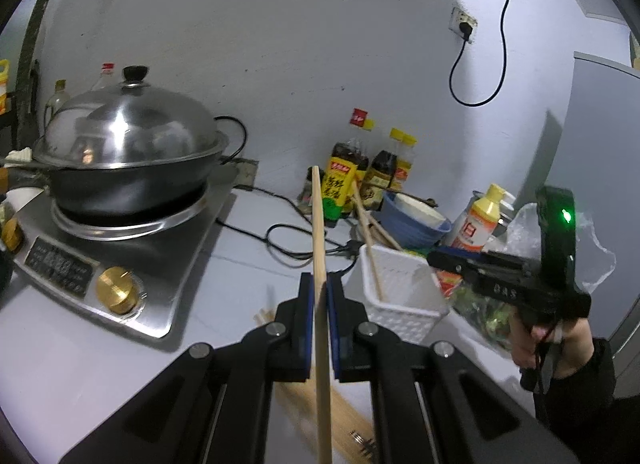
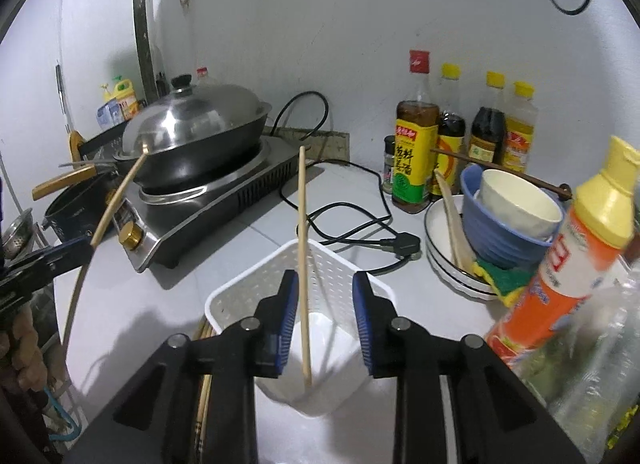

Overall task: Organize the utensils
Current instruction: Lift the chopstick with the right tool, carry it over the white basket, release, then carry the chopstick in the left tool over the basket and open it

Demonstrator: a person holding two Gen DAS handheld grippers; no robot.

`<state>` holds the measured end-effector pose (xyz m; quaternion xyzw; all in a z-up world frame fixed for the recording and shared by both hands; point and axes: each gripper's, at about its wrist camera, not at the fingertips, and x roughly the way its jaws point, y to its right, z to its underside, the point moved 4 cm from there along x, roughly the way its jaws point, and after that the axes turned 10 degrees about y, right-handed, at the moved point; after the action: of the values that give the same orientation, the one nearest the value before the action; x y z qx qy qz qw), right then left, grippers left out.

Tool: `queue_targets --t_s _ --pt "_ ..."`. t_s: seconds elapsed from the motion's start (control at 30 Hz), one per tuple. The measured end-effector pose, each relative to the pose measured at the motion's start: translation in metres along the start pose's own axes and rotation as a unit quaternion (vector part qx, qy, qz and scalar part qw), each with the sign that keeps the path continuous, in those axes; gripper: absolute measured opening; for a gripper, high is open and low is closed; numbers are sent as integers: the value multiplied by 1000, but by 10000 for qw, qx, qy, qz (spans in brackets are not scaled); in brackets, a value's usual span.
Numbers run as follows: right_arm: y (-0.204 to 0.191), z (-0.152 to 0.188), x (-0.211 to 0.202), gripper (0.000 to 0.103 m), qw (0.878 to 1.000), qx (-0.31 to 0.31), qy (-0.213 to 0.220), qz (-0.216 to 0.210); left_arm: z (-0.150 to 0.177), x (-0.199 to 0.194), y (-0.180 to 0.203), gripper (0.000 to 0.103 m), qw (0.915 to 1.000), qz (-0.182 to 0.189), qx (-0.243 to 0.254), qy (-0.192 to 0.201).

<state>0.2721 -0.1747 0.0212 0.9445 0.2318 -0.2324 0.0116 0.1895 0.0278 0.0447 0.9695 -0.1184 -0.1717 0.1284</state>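
Note:
My left gripper (image 1: 320, 284) is shut on a long wooden chopstick (image 1: 318, 224) that points up and away over the counter; the right wrist view shows this gripper (image 2: 85, 247) at the far left with the chopstick (image 2: 116, 196) slanting upward. My right gripper (image 2: 326, 280) is open above the white perforated basket (image 2: 240, 296). A second chopstick (image 2: 303, 224) stands in the basket, close to the left pad (image 2: 289, 316), gripped by neither. In the left wrist view the basket (image 1: 400, 304) holds that chopstick (image 1: 372, 264), with the right gripper (image 1: 440, 260) just behind it. Several loose chopsticks (image 1: 340, 416) lie on the counter.
An induction cooker (image 2: 224, 208) carries a lidded wok (image 2: 200, 128) at the left. Sauce bottles (image 2: 416, 144) stand against the back wall. Stacked bowls (image 2: 512, 216) sit on plates (image 2: 440, 256) at the right, beside an orange bottle (image 2: 568, 256). A black power cord (image 2: 360, 224) trails behind the basket.

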Motion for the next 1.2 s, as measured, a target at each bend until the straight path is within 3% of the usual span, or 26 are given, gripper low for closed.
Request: queue_targets --t_s 0.37,0.6,0.87,1.03,1.2 --pt "36 -7 -31 38 9988 118 459 -82 -38 59 40 6 9984 151 -422 331" --pt "58 -16 -35 45 9974 171 705 -30 -54 107 52 6 9938 -188 -827 714" --pt "82 -19 -35 52 9956 331 868 93 -52 141 56 6 9827 -719 -1267 1145" --pt "86 -17 -35 52 9952 372 901 58 -34 150 59 6 9800 -1015 -1296 1116" --pt "84 -14 -33 52 9957 323 873 37 -16 156 59 6 9827 -1167 -1192 804"
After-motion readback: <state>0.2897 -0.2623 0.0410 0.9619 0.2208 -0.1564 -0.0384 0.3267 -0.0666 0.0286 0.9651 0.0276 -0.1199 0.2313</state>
